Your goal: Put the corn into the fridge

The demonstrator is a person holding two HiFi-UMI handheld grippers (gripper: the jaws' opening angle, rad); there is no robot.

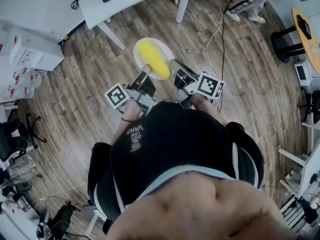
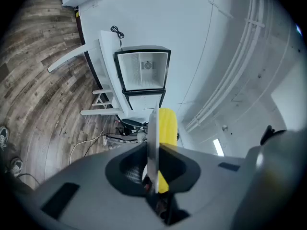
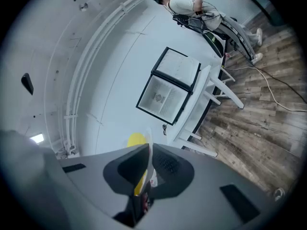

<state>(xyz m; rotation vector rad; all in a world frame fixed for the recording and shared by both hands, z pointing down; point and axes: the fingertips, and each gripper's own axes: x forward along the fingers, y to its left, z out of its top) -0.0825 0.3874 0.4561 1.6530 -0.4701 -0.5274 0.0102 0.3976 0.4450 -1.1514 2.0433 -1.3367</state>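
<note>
A yellow corn cob lies on a white plate held out level over the wooden floor. My left gripper is shut on the plate's near-left rim, and my right gripper is shut on its near-right rim. In the left gripper view the plate shows edge-on between the jaws, with the corn beside it. The right gripper view also has the plate edge-on, the corn behind it. A small glass-door fridge stands on a white table ahead; the fridge shows in the right gripper view too.
A white table stands straight ahead. Cables trail over the floor to the right. White boxes sit at the left, a round table with black stools at the right. A person sits beyond the table.
</note>
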